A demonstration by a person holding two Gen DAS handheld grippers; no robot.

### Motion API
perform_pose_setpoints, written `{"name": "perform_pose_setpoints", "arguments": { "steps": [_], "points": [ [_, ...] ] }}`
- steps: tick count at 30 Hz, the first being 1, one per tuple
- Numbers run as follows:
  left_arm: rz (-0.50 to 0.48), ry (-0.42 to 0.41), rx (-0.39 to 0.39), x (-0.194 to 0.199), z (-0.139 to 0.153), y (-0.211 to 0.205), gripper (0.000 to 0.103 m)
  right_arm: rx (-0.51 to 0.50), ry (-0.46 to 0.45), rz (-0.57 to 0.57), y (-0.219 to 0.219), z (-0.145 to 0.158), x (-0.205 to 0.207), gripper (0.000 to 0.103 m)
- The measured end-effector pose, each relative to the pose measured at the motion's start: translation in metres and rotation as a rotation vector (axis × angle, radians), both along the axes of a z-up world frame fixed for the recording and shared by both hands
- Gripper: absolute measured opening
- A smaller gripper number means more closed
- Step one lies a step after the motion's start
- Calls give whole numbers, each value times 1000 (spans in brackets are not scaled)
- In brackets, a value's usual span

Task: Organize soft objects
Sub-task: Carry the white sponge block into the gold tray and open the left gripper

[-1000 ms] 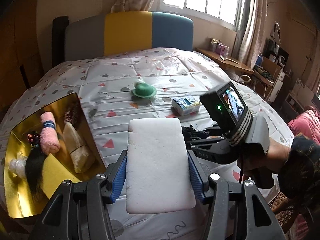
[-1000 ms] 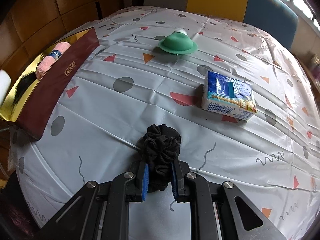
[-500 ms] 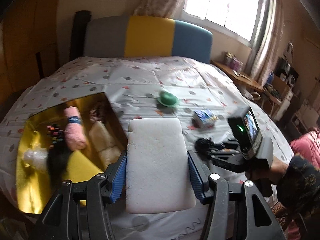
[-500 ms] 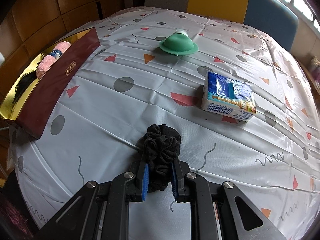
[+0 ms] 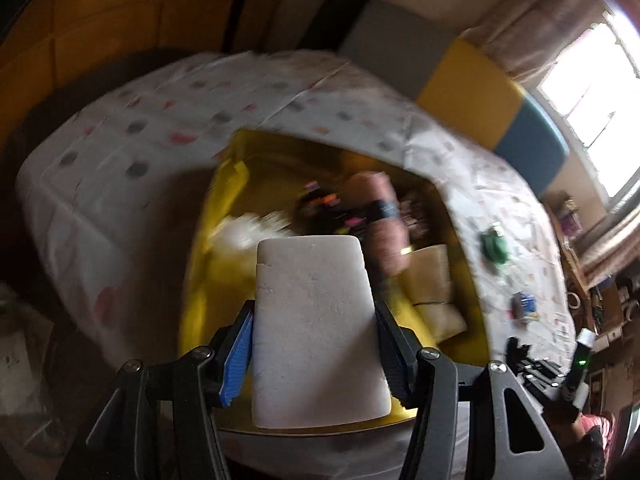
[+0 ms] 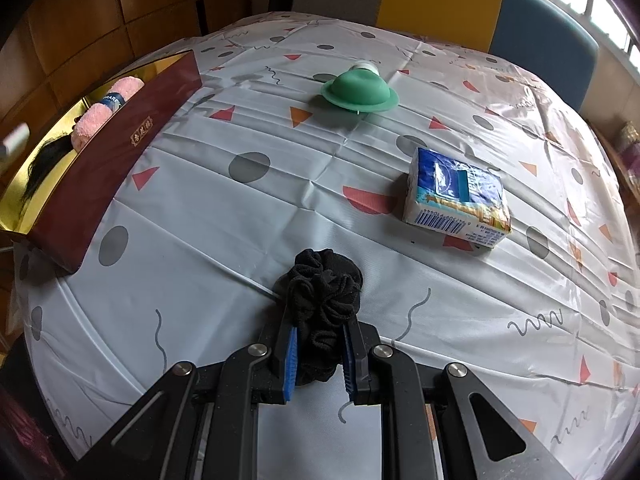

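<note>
My left gripper (image 5: 314, 344) is shut on a white foam sponge block (image 5: 316, 328) and holds it above the near end of the gold-lined box (image 5: 224, 208). In the box lie a pink rolled towel (image 5: 382, 224), a beige pad (image 5: 434, 296), something white and dark items; the view is blurred. My right gripper (image 6: 320, 360) is shut on a black scrunchie (image 6: 326, 300) just above the tablecloth. The box also shows at the left of the right wrist view (image 6: 116, 152), with the pink towel (image 6: 106, 112) inside.
A green silicone cap (image 6: 360, 90) and a blue tissue pack (image 6: 456, 198) lie on the patterned tablecloth (image 6: 240, 220). A grey, yellow and blue headboard (image 6: 480, 8) stands at the far side. The table's left edge drops to the floor (image 5: 36, 360).
My left gripper has swung left and risen with the sponge block, so it now looks down into the box. My right gripper and the scrunchie have not moved.
</note>
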State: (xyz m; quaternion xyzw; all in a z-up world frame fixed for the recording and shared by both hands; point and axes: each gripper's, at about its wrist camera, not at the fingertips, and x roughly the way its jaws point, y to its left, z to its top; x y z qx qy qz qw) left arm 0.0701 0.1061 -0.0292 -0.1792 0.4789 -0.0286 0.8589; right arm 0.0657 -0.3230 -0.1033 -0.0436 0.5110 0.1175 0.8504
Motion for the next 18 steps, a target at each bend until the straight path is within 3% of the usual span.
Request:
{"name": "perform_pose_setpoints", "arguments": {
  "steps": [6, 13, 18],
  "points": [
    [-20, 120, 17, 21, -28, -4, 57, -9, -3, 3, 1, 0, 0, 18],
    [36, 142, 87, 71, -36, 1, 57, -14, -4, 7, 0, 0, 0, 18],
    [2, 96, 127, 66, -24, -6, 59, -19, -5, 12, 1, -1, 0, 19]
  ]
}}
